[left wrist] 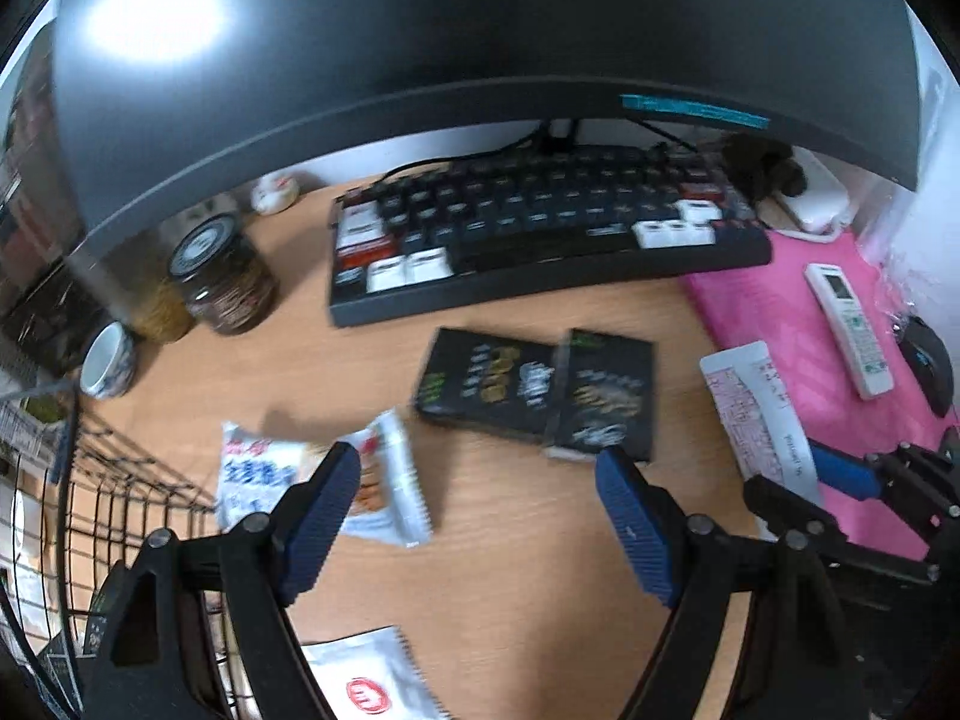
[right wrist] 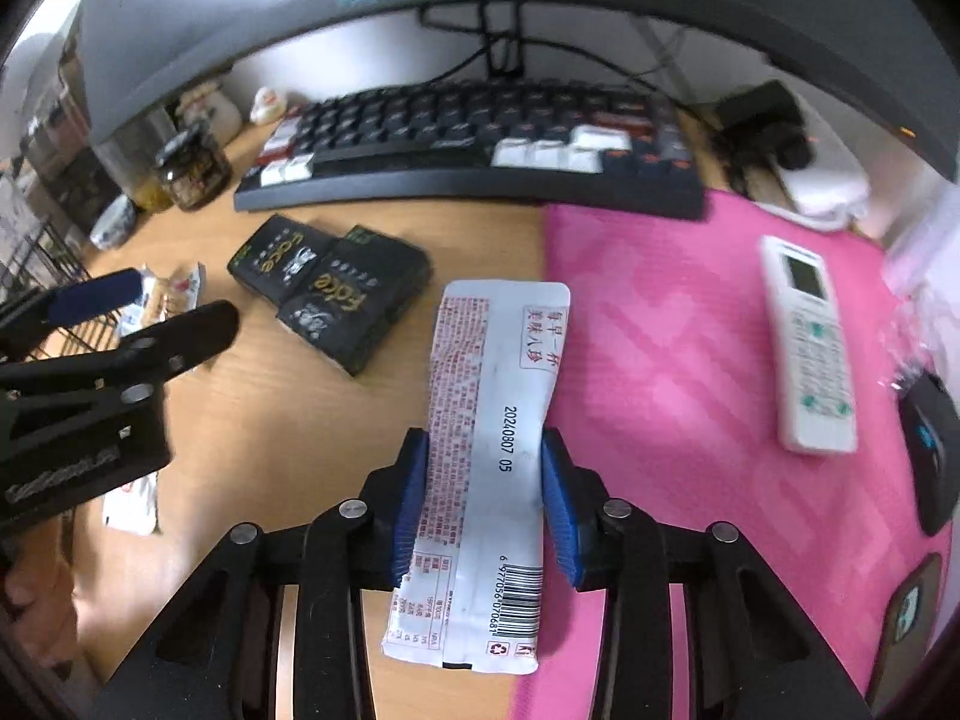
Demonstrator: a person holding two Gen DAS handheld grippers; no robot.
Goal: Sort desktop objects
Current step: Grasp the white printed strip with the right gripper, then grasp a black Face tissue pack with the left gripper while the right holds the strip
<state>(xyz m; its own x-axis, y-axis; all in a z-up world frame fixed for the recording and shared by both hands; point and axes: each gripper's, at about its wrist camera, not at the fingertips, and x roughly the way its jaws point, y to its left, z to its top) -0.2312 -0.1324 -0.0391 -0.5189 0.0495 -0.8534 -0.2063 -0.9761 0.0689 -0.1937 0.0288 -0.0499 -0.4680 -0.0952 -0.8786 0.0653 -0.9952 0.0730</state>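
The right tool (right wrist: pixel 485 498) pinches the long white packet (right wrist: pixel 492 420) lying across the desk (right wrist: pixel 288 420) and pink mat (right wrist: pixel 690 360); lift it level. The left tool (left wrist: pixel 474 516) hangs spread above snack packets (left wrist: pixel 384 480).

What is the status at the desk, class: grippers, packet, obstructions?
Right gripper shut on white sachet. Left gripper open, empty, above snack packet. Nothing blocking.
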